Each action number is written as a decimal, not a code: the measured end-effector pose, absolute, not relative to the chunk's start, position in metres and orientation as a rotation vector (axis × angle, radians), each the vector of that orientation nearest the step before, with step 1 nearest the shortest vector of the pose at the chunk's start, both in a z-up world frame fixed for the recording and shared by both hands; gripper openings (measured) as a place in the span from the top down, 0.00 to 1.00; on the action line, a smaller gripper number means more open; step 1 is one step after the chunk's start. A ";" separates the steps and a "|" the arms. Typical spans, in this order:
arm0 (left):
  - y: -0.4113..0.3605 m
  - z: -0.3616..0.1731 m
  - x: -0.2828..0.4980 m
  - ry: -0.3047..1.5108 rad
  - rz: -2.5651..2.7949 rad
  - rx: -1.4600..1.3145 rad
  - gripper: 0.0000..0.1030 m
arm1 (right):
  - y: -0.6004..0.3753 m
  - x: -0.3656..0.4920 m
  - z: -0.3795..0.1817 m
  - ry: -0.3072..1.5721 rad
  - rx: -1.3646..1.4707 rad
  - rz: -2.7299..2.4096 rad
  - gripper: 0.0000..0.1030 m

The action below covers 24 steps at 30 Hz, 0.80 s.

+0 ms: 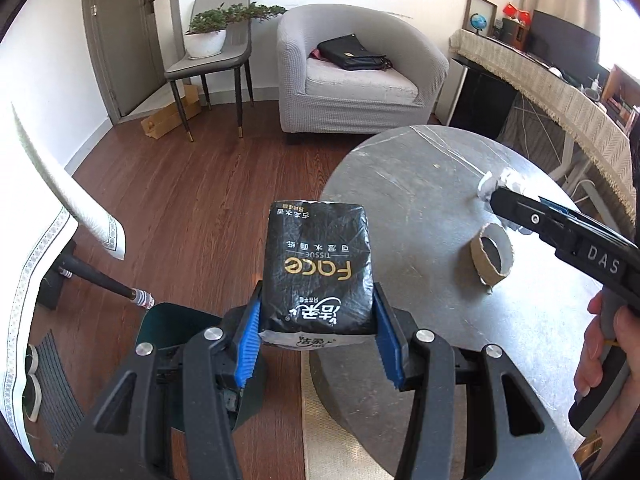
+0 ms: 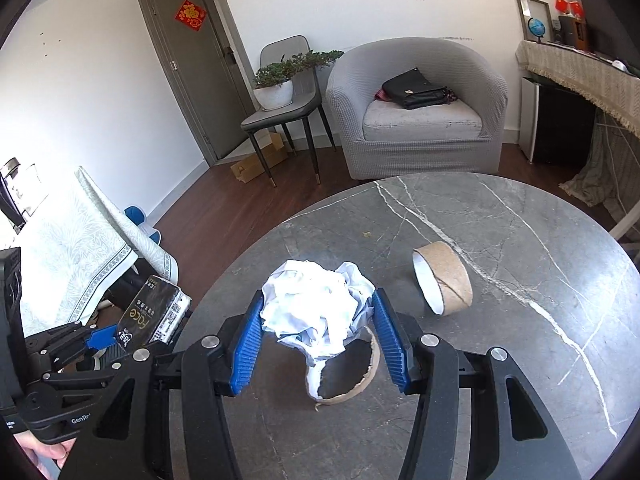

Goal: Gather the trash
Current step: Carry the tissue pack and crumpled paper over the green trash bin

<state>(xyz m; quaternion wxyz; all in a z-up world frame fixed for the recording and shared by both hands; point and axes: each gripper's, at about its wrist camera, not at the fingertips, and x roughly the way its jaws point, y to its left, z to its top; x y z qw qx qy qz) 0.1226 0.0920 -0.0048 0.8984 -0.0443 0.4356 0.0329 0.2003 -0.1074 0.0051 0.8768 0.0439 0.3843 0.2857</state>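
Note:
My left gripper [image 1: 318,308] is shut on a black "Face" tissue pack [image 1: 320,264], held over the wooden floor just left of the round marble table [image 1: 400,184]. A dark green bin [image 1: 172,320] shows below and to the left of the pack. My right gripper [image 2: 318,312] is shut on a crumpled white paper ball [image 2: 316,308] above the table [image 2: 500,360]. A torn cardboard ring [image 2: 352,380] lies under it and a cardboard tube [image 2: 442,284] stands to its right. The right wrist view shows the left gripper [image 2: 120,336] with the pack [image 2: 156,316] off the table's left edge.
A grey armchair [image 1: 352,80] with a black bag stands beyond the table. A chair carrying a potted plant [image 1: 208,36] is by the door. A cloth-covered table [image 2: 72,248] is on the left and a long cloth-covered desk [image 1: 560,92] on the right.

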 end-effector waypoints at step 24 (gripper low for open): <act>0.225 -0.032 0.074 0.936 0.196 -0.224 0.49 | 0.031 0.144 0.016 0.827 -0.039 0.818 0.48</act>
